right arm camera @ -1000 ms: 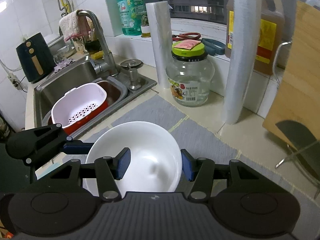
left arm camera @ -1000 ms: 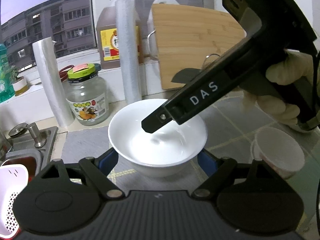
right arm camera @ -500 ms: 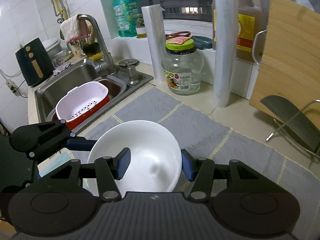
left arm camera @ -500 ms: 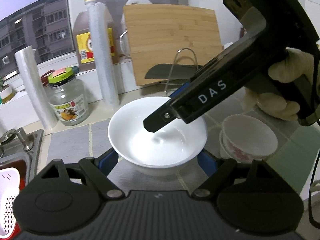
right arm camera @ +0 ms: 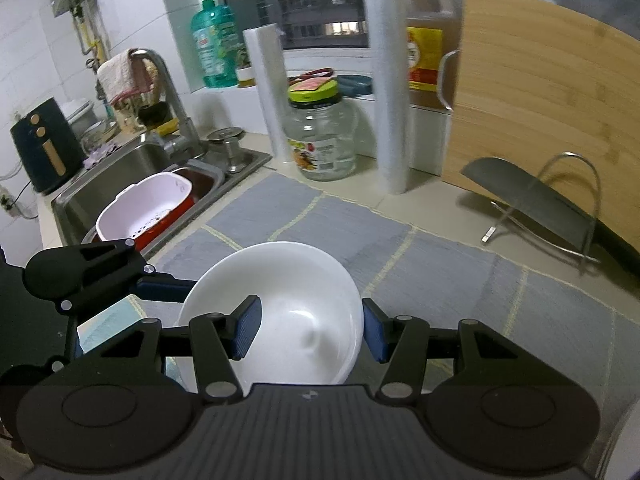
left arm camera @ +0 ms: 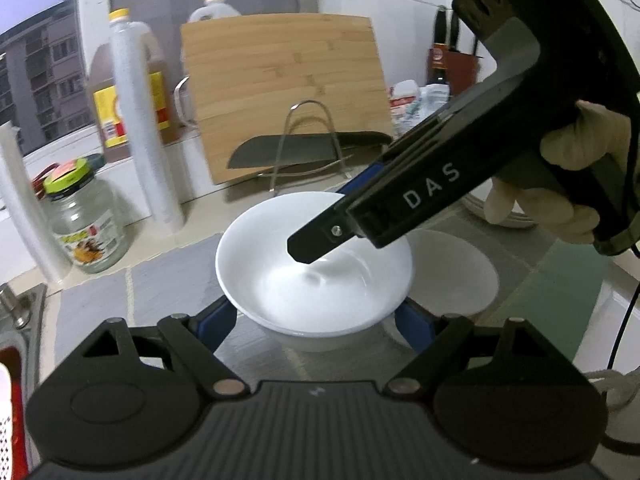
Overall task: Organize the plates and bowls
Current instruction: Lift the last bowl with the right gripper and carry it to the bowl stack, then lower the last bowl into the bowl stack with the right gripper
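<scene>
left hand-held gripper (left arm camera: 316, 322): we've got its blue pads pressed on opposite sides of the white bowl (left arm camera: 314, 276), clamping it low on the outer wall, bowl just ahead of the fingers & lifted clear of the grey mat (right arm camera: 460, 268) on the desk. far left of it, the sink corner and glass jar (left arm camera: 86, 228) sit near the frame edge; a sec ago the jar was much closer to centre, so we've swung the whole load rightward. straight ahead past the bowl, the bamboo cutting board (left arm camera: 288, 88) and the wire rack w/ the cleaver are now centred, where before they were off to the right.

right hand-held gripper (right arm camera: 310, 328): pinching the same bowl's rim, one finger inside, one outside, jaws narrow. from the left wrist view it comes in from upper right w/ a gloved hand (left arm camera: 560, 184) on the handle. so it's a two-handed carry, bowl upright, nothing slipped btw the frames.

right of & just beyond the carried bowl, a second white bowl (left arm camera: 460, 276) has come into view on the desk, partly hidden behind ours. our read: that's the stack target, and we're nearly over it. next we'd need to centre above it, lower evenly, then release both grips. risk: rims clipping if we come in tilted.
</scene>
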`<state>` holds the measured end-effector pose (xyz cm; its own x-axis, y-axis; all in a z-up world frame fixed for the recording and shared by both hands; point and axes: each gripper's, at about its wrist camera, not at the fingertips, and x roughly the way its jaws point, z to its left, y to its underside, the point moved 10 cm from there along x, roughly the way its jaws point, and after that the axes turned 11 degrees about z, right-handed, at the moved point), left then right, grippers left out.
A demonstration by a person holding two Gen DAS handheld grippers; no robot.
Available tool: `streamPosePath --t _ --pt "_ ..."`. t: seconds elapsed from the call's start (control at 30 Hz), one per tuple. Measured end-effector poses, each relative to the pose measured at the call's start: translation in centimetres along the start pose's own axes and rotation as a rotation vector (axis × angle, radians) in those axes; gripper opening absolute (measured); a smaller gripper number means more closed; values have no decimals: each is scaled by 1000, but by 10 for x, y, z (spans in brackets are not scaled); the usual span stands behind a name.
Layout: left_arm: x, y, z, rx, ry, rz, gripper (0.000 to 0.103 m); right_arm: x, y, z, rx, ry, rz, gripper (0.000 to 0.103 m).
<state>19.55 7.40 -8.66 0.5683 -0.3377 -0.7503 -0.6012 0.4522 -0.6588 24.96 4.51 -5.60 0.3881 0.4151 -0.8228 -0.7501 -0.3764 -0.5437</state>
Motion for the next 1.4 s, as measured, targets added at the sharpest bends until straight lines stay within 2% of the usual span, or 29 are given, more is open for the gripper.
streamPosePath --t 0.47,0.77,1.0,1.4 --pt "12 -21 -52 92 98 -28 86 -41 38 -41 87 92 -34 59" --pt "28 -22 -78 124 149 -12 86 -45 64 -63 148 120 -13 59" --pt "40 -19 -83 124 163 20 86 -41 76 -70 161 119 12 59" --pt "49 -13 -77 102 161 54 86 -25 76 -70 154 102 42 60"
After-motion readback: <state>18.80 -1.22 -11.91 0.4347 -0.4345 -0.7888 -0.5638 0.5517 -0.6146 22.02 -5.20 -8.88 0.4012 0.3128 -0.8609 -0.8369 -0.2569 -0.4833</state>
